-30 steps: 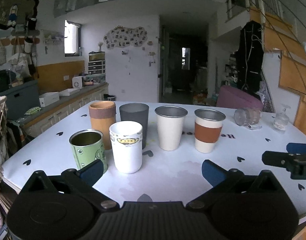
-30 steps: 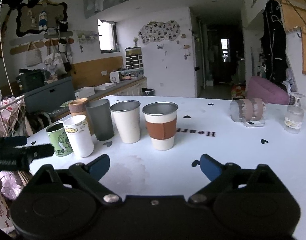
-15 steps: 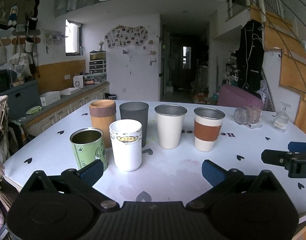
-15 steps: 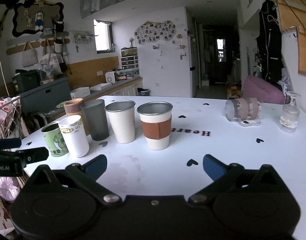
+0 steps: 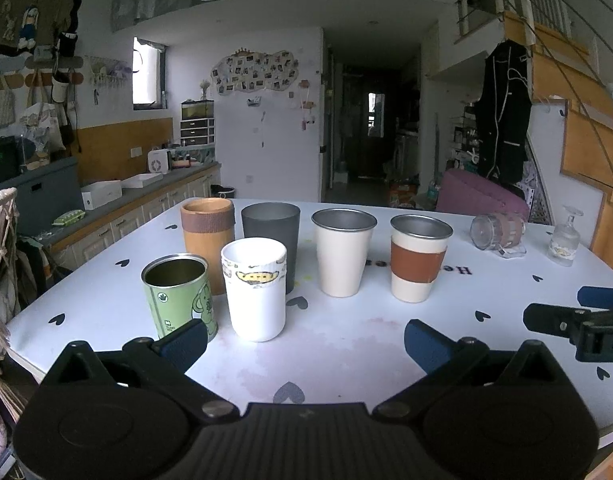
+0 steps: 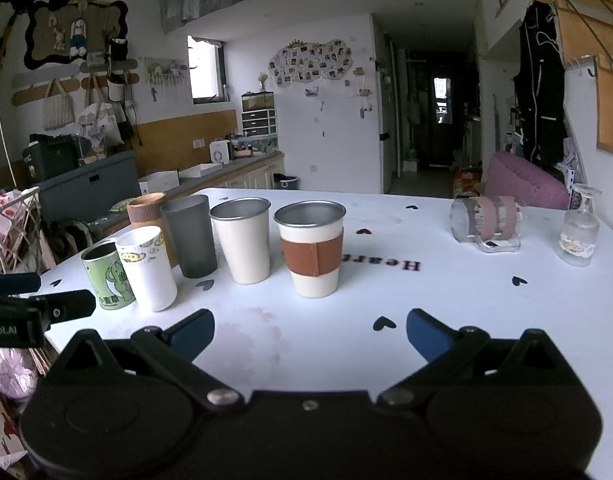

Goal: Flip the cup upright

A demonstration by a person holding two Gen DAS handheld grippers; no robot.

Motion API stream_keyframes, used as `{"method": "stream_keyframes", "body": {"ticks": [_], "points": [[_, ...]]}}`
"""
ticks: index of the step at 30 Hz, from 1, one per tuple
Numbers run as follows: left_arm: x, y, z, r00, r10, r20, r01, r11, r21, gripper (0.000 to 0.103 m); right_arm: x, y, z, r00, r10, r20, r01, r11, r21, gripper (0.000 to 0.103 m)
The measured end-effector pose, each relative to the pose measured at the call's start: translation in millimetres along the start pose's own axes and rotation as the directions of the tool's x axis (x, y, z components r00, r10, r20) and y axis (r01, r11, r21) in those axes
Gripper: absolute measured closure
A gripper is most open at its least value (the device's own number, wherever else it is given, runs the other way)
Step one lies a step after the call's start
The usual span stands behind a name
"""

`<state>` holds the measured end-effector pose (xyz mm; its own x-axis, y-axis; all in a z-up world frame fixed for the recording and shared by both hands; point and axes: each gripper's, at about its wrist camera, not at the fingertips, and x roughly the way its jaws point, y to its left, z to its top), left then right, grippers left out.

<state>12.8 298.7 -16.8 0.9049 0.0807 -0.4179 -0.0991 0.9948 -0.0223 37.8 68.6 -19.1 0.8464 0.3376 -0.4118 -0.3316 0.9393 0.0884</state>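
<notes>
Left gripper [image 5: 304,338] is spread wide with nothing between its blue rubbery pads, hovering low over the near edge of the white heart-print table [image 5: 346,352]; right gripper [image 6: 309,333] is the same deal, pads wide apart and holding nothing; each one also pokes into the side of the other's view.

Just past the left pads there's a green printed tin cup [image 5: 178,296] and a matte white paper-looking cup with a yellow cartoon band [image 5: 256,288], almost touching; behind them a tan cup with a ribbed brown collar [image 5: 208,240] and a smooth dark grey tumbler [image 5: 272,240]; then a cream steel-rimmed tumbler [image 5: 342,252] and a cream steel cup with a brown leathery sleeve [image 5: 418,258]; all six stand upright, mouths up.

The one that needs flipping is the clear glass cup with tan bands [image 6: 484,218], lying on its side on a clear glass coaster [image 6: 500,245] at the far right of the table, well apart from the row; a small clear glass bottle [image 6: 578,236] stands just beside it, nearer the right edge.

Tabletop is glossy with a faint pinkish stain [image 6: 250,332] near the grippers; there's open surface between the sleeved cup and the tipped glass; room behind has a grey counter [image 5: 106,200], a dark hallway [image 5: 370,132] and a pink beanbag [image 6: 526,188].
</notes>
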Motion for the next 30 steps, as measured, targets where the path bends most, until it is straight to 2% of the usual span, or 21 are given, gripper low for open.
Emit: {"method": "stream_keyframes", "body": {"ticks": [30], "points": [[-0.1,0.2,0.1,1.000,0.000,-0.003,0.000,1.000,-0.002,0.000,-0.4,1.0,-0.1,1.000,-0.001,-0.002,0.001,1.000,-0.002,0.000]]}}
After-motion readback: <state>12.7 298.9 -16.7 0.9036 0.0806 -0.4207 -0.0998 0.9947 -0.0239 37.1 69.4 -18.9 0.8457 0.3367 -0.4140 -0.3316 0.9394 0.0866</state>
